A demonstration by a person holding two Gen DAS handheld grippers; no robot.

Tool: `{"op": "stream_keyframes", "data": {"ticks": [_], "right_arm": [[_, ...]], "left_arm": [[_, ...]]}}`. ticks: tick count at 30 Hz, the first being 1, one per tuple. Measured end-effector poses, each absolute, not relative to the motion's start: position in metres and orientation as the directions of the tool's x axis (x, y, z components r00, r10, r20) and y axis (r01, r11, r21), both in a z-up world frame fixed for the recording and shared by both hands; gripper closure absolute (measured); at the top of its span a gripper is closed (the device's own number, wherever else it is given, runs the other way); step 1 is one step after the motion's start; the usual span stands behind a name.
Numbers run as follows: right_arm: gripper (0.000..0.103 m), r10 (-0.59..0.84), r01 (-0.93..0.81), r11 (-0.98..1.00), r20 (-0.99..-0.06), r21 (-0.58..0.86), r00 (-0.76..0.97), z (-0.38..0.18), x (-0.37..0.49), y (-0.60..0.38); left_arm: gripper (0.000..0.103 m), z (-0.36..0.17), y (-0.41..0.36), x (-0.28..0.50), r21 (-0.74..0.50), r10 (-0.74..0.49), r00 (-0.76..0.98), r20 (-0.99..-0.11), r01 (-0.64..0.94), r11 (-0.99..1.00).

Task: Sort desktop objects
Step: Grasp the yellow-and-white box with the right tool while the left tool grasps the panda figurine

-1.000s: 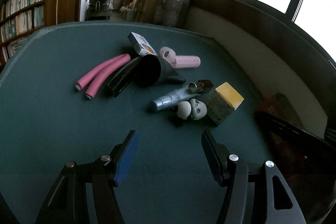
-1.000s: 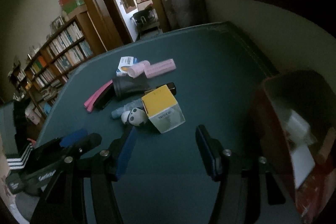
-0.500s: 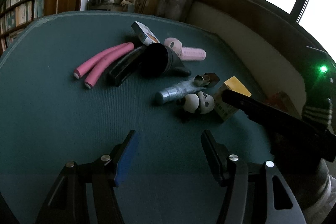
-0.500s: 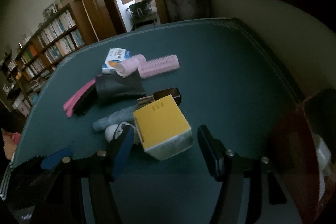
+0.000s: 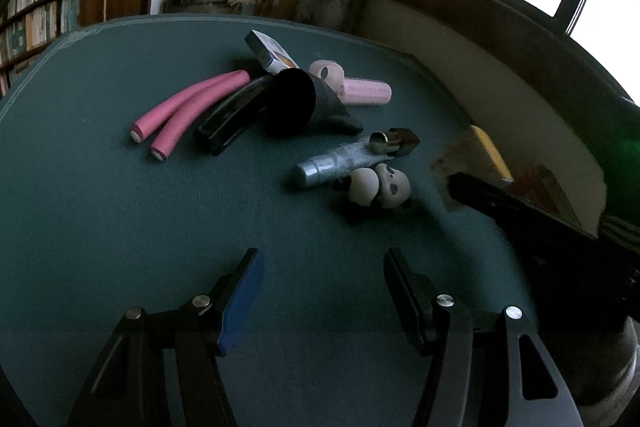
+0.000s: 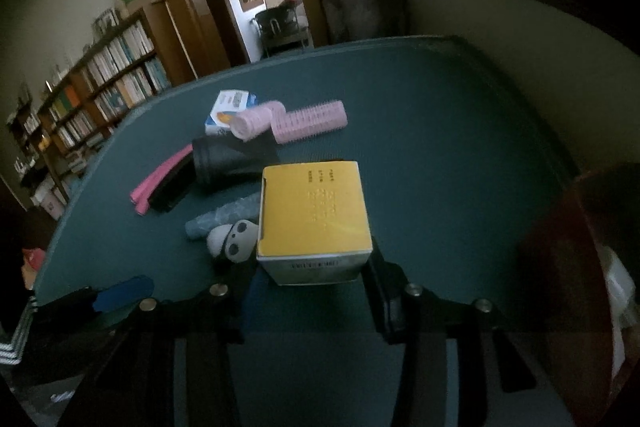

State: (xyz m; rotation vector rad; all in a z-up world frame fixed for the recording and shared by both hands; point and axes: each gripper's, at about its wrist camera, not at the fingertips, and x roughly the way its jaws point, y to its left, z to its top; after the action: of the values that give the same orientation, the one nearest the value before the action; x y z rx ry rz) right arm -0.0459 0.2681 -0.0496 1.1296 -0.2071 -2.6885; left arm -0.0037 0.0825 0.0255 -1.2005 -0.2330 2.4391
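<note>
A box with a yellow top (image 6: 314, 211) sits between the fingers of my right gripper (image 6: 310, 275), whose jaws are closing with both pads against its sides. From the left wrist view the same box (image 5: 486, 151) looks blurred, just ahead of the right gripper's dark finger (image 5: 520, 211). My left gripper (image 5: 320, 291) hovers open over the green mat (image 5: 120, 227), holding nothing. Ahead of it lie a panda toy (image 5: 380, 185), a blue-grey tube (image 5: 336, 163), a brown and gold bottle (image 5: 394, 141), a black cone (image 5: 296, 103), pink foam rods (image 5: 188, 107) and pink hair rollers (image 5: 364, 91).
A small blue and white carton (image 5: 268, 53) and a long black case (image 5: 232, 115) lie in the pile. An open red-brown cardboard box (image 6: 560, 267) stands at the right by the wall. Bookshelves (image 6: 100, 87) and a doorway lie beyond the table's far edge.
My right gripper moved in around the yellow box and its fingers narrowed onto the sides; the box now sits squared between them. The left gripper stayed put and open.
</note>
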Motion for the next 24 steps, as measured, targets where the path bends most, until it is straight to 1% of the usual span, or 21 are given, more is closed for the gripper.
{"op": "stream_keyframes", "data": {"ticks": [13,24], "right_arm": [[0.055,-0.277,0.128,-0.951,-0.595,0.28,-0.754,-0.017,0.004,0.306],[0.055,-0.26,0.089,-0.944,-0.555,0.317,-0.79,-0.005,0.028,0.344]], "left_arm": [[0.04,0.05,0.129,-0.002,-0.238,0.413,-0.541,-0.733,-0.364,-0.9],[0.04,0.037,0.158,-0.037,-0.206,0.358,-0.533,-0.767,-0.324,-0.923]]}}
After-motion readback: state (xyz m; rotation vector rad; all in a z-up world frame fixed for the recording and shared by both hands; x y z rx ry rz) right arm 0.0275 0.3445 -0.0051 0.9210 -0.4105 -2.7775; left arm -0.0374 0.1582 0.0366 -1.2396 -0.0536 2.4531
